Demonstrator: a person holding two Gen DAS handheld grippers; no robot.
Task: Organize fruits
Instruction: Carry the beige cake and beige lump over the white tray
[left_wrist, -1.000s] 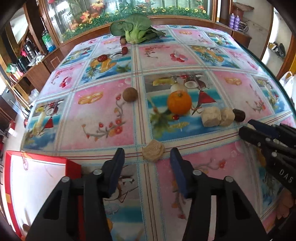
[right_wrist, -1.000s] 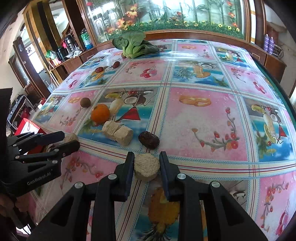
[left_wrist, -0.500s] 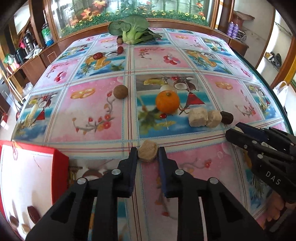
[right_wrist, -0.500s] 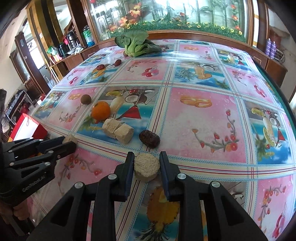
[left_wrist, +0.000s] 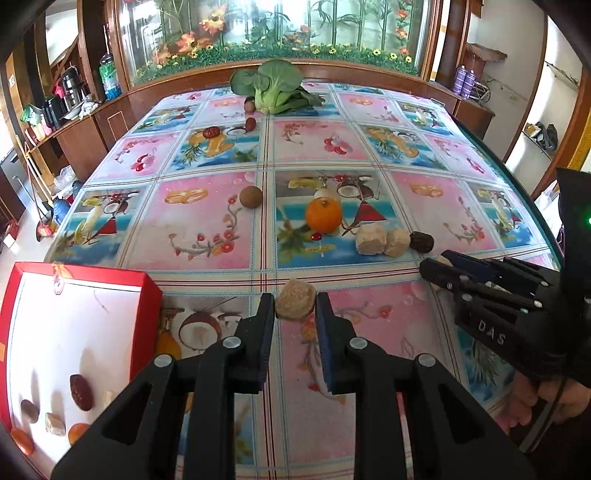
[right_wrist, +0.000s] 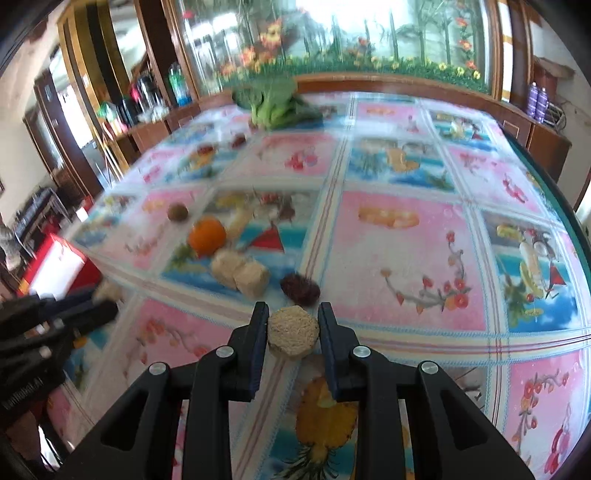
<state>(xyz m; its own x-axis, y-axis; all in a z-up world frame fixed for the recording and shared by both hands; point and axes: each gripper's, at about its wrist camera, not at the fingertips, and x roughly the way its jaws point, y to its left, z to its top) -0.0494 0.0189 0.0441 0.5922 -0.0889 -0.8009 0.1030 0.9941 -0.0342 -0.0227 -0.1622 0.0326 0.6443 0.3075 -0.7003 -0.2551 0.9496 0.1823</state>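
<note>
Left gripper (left_wrist: 294, 308) clamps a rough tan lump (left_wrist: 294, 303); right gripper (right_wrist: 291, 326) clamps a fibrous, seemingly hexagonal puck (right_wrist: 293, 335).

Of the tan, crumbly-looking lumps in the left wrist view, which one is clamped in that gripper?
The round lump between the left gripper fingertips; the other two lie side by side beyond, near the orange.

This is a home dining room. A large table (left_wrist: 314, 147) wears a bright fruit-print cloth, dark wooden cabinets (left_wrist: 85, 136) along the wall hold bottles (left_wrist: 109, 77), flasks and kitchen odds, and a glass partition painted with bamboo and flowers (left_wrist: 277, 29) closes the far end.
</note>
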